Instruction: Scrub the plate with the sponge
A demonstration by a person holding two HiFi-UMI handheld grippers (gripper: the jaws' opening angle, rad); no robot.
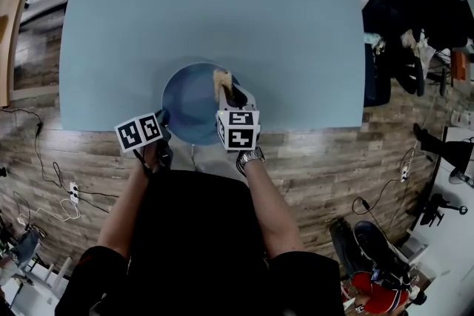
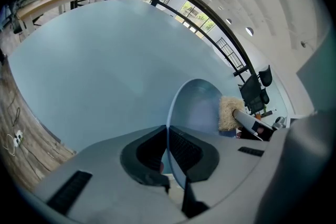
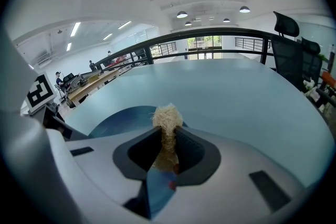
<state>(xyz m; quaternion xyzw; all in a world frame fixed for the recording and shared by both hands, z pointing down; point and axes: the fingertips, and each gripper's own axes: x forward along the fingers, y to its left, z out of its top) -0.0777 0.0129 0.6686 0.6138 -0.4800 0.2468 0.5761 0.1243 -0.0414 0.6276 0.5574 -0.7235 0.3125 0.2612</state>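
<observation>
A blue plate (image 1: 189, 103) sits at the near edge of the pale blue table (image 1: 215, 18). My left gripper (image 1: 164, 119) is shut on the plate's near-left rim; in the left gripper view the plate's rim (image 2: 170, 113) runs thin between the jaws. My right gripper (image 1: 225, 89) is shut on a tan fibrous sponge (image 1: 221, 79) that rests on the plate's right side. In the right gripper view the sponge (image 3: 167, 118) sticks up from the jaws, with the plate (image 3: 126, 115) behind it. The left gripper view shows the sponge (image 2: 227, 113) against the plate's face.
The table spreads wide and bare beyond the plate (image 2: 94, 55). Wooden floor (image 1: 326, 166) lies around it, with cables (image 1: 52, 181) at the left and black chairs and bags (image 1: 407, 33) at the right. A wooden bench (image 3: 92, 84) stands far off.
</observation>
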